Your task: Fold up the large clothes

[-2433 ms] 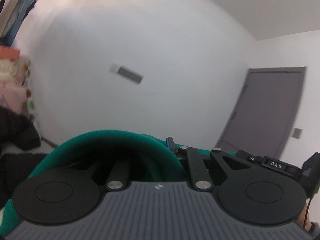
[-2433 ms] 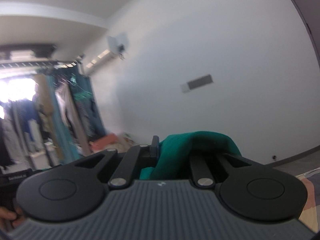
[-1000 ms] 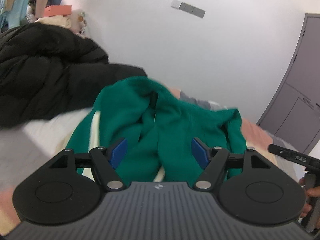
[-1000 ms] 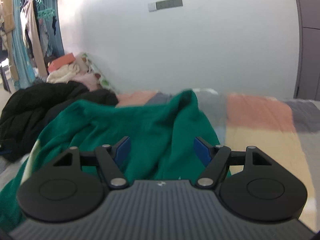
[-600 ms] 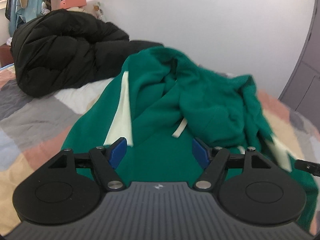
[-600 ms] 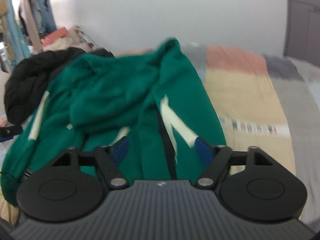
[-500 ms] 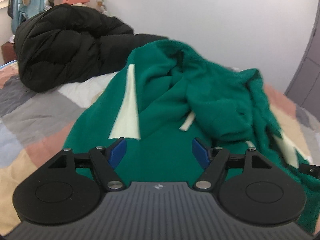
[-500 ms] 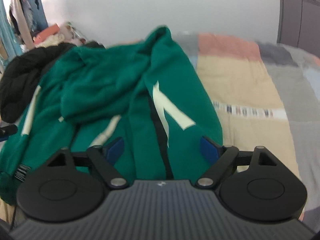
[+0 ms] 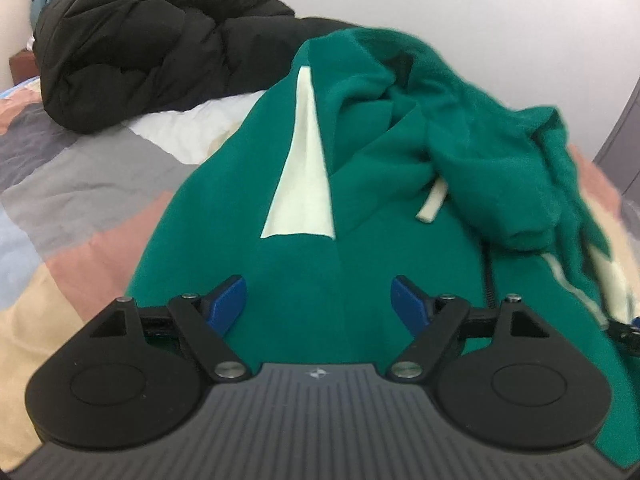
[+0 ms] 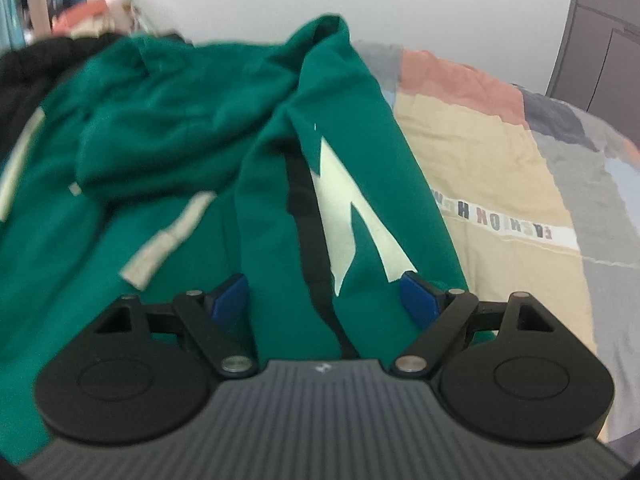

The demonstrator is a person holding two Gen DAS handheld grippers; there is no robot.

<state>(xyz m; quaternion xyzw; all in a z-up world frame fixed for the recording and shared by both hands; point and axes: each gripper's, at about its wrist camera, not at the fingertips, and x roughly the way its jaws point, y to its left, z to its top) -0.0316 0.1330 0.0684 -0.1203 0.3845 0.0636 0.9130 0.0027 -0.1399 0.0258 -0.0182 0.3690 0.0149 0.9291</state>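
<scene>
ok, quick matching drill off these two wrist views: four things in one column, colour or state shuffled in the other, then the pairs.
Things:
1. hoodie
2. puffer jacket
3. bedspread
4. left gripper

Descriptions:
A. black, heaped near the wall
B. jaws wide apart, nothing clamped
C. green with cream patches, rumpled on the bed
D. patchwork of peach, tan and grey

Pairs: 1-C, 2-A, 3-D, 4-B
</scene>
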